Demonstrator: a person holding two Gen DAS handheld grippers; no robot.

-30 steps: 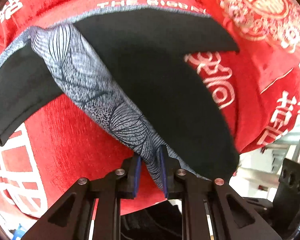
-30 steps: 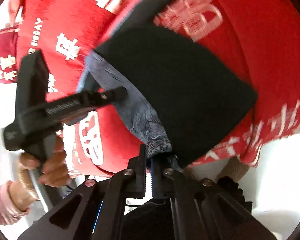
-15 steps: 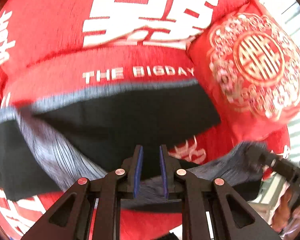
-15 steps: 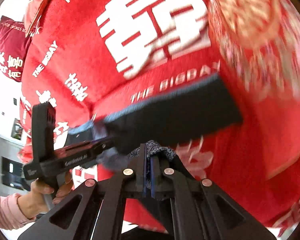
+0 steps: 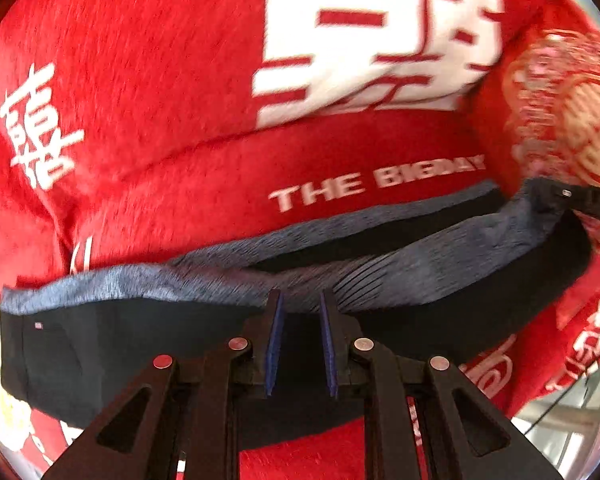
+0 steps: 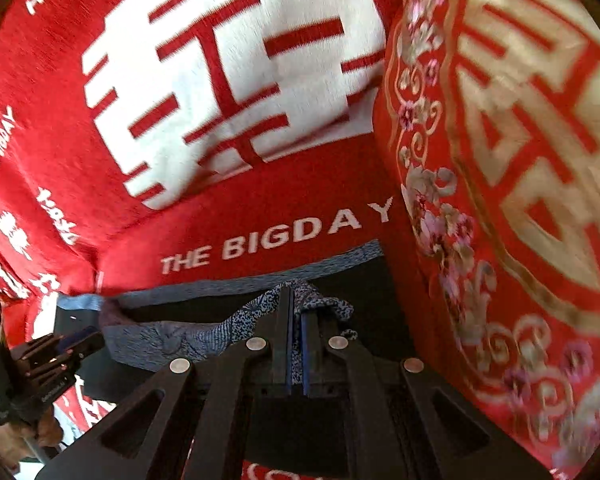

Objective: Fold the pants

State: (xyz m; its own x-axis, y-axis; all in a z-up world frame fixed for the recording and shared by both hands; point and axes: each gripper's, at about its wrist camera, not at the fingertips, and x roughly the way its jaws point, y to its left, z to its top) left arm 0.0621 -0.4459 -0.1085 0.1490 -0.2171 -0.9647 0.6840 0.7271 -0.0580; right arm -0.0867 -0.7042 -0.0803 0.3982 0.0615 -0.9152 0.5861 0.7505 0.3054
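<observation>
The pants (image 5: 100, 352) are black with a grey-blue patterned lining (image 5: 440, 264) and lie across a red blanket. My left gripper (image 5: 300, 300) is shut on the near fold of the cloth, with dark fabric between its blue pads. At the right edge of the left wrist view, my right gripper (image 5: 580, 196) pinches the other end of the same fold. In the right wrist view my right gripper (image 6: 296, 300) is shut on a bunch of patterned cloth of the pants (image 6: 172, 340). The left gripper (image 6: 60, 352) shows at the lower left there, held by a hand (image 6: 24, 436).
A red plush blanket (image 5: 180, 100) with large white characters and the words "THE BIGDAY" covers the surface. A red cushion (image 6: 520, 160) with gold and floral embroidery stands close on the right, against the pants' end.
Both grippers have carried the held edge of the pants away from the near side toward the "THE BIGDAY" lettering. The hanging cloth now lies doubled over in a long low band.
</observation>
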